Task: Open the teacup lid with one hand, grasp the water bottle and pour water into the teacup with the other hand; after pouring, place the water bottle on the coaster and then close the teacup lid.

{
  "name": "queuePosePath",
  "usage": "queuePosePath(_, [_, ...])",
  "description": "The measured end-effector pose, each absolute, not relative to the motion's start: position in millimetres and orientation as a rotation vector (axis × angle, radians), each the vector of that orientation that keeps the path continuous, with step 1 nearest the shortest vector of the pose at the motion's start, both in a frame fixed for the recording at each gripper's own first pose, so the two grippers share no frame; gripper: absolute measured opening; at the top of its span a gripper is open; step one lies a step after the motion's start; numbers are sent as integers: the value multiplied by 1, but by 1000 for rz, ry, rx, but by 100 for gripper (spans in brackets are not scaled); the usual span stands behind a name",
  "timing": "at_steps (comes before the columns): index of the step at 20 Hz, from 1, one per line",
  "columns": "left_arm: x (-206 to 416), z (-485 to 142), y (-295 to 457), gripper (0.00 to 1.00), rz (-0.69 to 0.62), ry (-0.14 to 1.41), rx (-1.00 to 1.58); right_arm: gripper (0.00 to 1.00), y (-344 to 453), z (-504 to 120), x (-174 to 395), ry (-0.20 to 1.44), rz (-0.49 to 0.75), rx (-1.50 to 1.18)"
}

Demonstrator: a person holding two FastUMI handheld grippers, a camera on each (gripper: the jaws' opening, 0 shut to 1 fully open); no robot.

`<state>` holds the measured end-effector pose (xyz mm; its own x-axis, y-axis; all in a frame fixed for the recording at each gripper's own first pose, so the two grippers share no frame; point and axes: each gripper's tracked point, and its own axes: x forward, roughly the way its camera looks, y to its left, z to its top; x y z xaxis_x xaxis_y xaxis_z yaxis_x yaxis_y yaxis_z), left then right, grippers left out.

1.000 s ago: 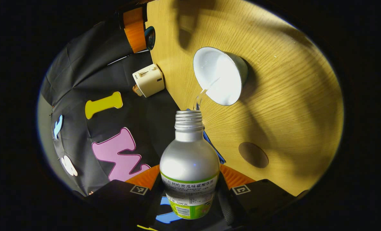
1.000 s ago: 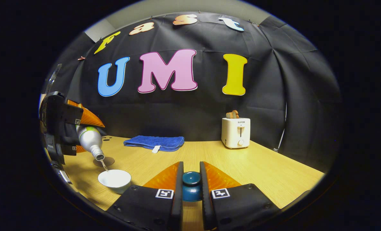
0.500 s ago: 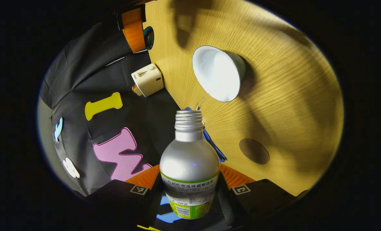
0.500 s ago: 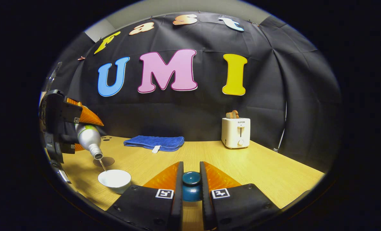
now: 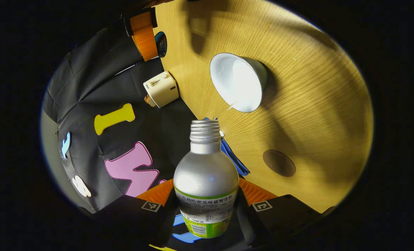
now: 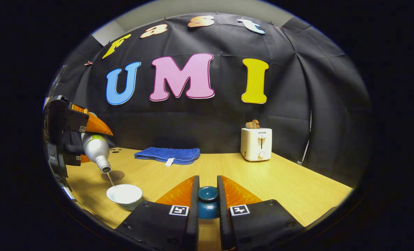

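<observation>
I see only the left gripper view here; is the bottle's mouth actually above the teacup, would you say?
Observer: Yes. In the right gripper view the tilted water bottle has its mouth above the far rim of the teacup, with a thin stream running down between them.
Operator: Thank you. And how is the lid held?
Observer: The right tool grips the dark blue teacup lid, one finger pressing each side, to the right of the cup.
</observation>
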<state>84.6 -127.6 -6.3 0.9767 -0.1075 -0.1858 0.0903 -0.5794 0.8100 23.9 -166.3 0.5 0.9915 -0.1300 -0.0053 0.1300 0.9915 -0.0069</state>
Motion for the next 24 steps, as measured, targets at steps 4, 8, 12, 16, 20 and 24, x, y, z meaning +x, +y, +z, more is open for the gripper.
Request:
queuePosePath(4, [84,-5,-128,79,-269,5,2182,28,-166,0,24,6,-130,-7])
queuePosePath(8, [84,-6,-128,79,-265,-8,2191,28,-166,0,24,6,-131,-7])
queuePosePath(12, [82,-7,-130,80,-277,-3,2203,28,-166,0,24,6,-131,-7])
queuePosePath(16, [81,-7,-130,79,-281,-17,2209,28,-166,0,24,6,-131,-7])
queuePosePath(20, [79,-9,-130,79,-285,-28,2214,28,-166,0,24,5,-131,-7])
queuePosePath(24, [81,-11,-131,80,-293,-30,2215,28,-166,0,24,5,-131,-7])
